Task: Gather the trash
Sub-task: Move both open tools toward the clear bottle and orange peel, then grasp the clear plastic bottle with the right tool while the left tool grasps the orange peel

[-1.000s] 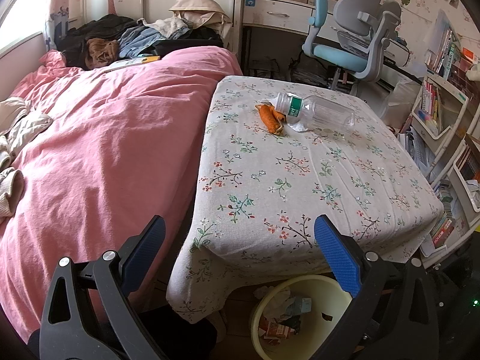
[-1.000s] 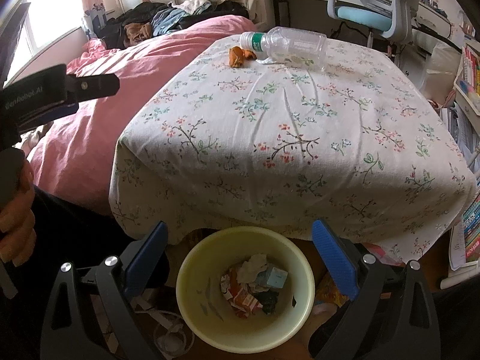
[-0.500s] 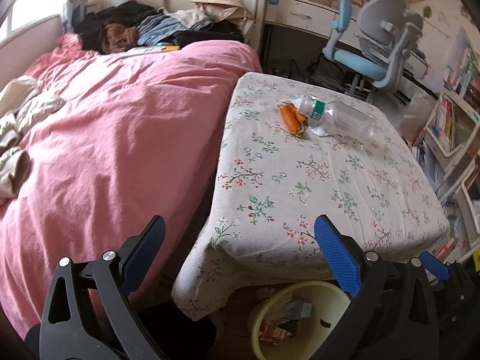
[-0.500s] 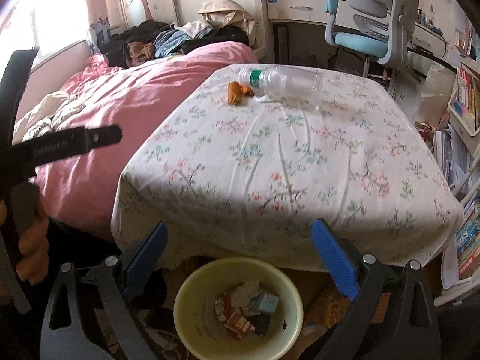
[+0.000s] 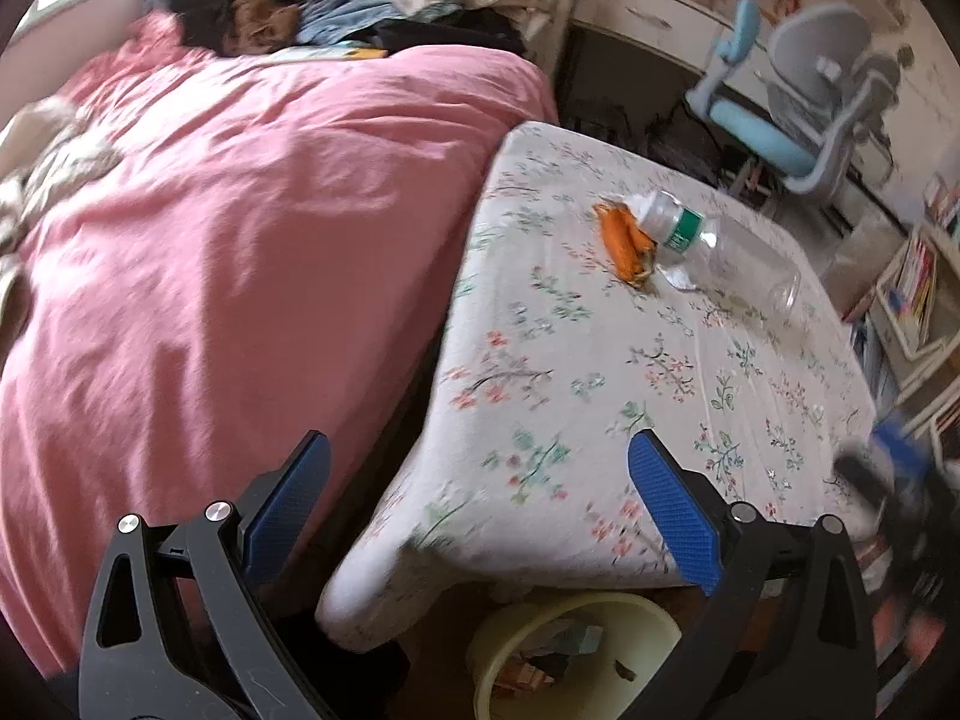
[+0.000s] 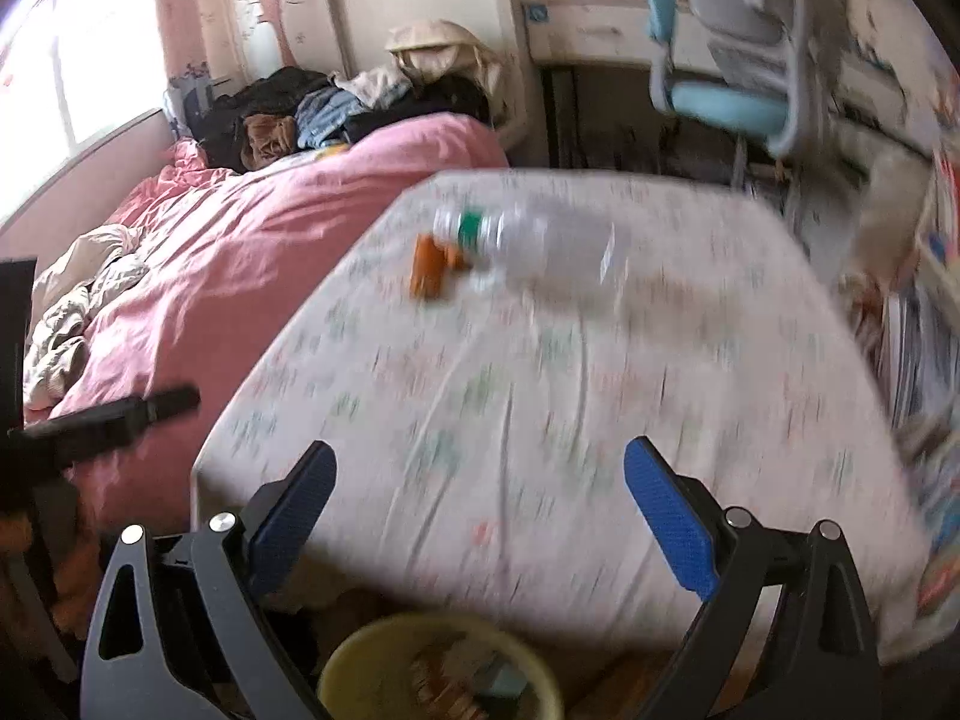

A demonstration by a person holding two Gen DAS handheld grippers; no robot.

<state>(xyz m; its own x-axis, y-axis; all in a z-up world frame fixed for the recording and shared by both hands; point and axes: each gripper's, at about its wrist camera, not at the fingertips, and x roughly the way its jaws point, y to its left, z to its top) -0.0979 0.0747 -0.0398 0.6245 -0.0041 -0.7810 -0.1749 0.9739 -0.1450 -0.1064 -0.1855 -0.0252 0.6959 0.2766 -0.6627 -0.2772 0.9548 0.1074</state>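
Observation:
A clear plastic bottle (image 5: pixel 720 246) with a green label lies on its side at the far part of the floral-clothed table (image 5: pixel 600 396). An orange wrapper (image 5: pixel 625 241) lies touching its neck. Both show blurred in the right wrist view: bottle (image 6: pixel 540 240), wrapper (image 6: pixel 427 267). A yellow trash bin (image 5: pixel 576 648) holding scraps stands on the floor below the table's near edge, also low in the right wrist view (image 6: pixel 438 666). My left gripper (image 5: pixel 480 510) is open and empty near the table's near-left corner. My right gripper (image 6: pixel 480 510) is open and empty above the near edge.
A bed with a pink duvet (image 5: pixel 228 252) lies close along the table's left side, clothes piled at its head. A blue-grey desk chair (image 5: pixel 798 102) and desk stand behind the table. Bookshelves (image 5: pixel 912 294) line the right. The left gripper's arm (image 6: pixel 102 426) shows at left.
Both grippers have risen and tilted up toward the table top. The bin has slid lower in both views, and the bottle and wrapper appear closer. Both jaws stayed open.

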